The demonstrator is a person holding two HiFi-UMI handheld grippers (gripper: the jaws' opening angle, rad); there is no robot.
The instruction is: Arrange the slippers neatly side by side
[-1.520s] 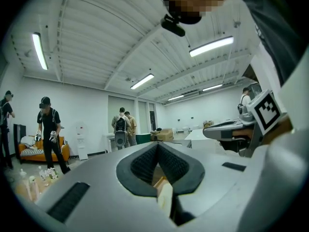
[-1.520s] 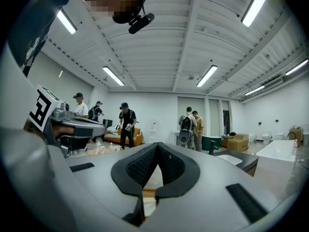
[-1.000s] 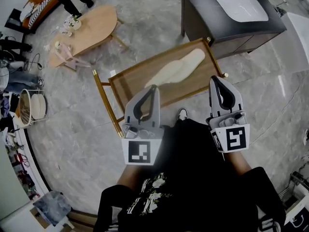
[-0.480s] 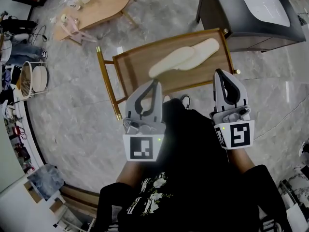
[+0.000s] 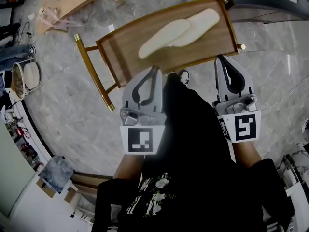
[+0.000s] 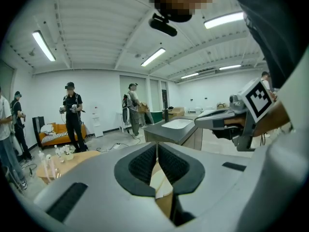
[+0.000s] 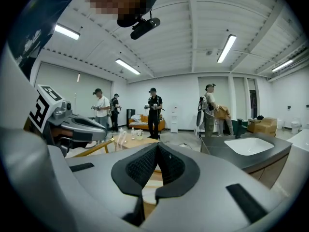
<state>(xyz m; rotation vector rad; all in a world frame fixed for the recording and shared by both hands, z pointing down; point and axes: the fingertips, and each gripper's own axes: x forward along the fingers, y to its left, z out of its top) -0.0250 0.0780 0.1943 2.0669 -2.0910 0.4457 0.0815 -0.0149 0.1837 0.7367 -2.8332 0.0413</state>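
Slippers (image 5: pixel 177 30) are lying overlapped on the wooden stand (image 5: pixel 207 42), just ahead of both grippers, long axis running L-near to R-far. L gripper (image 5: pixel 153 69) is sitting nearer their near end than R gripper (image 5: pixel 220 58). Both claws are pressed together, pinching nothing.

Head cam above table (image 5: pixel 193 52), steeply down; gripper cams low at its near side, facing level across it; all share sink cabinet (image 6: pixel 178 127)

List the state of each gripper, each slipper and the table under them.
left gripper: shut, empty.
right gripper: shut, empty.
nearer slipper: flat on the table, overlapping the other.
farther slipper: flat, staggered, not side by side.
wooden table: upright, bearing both slippers.
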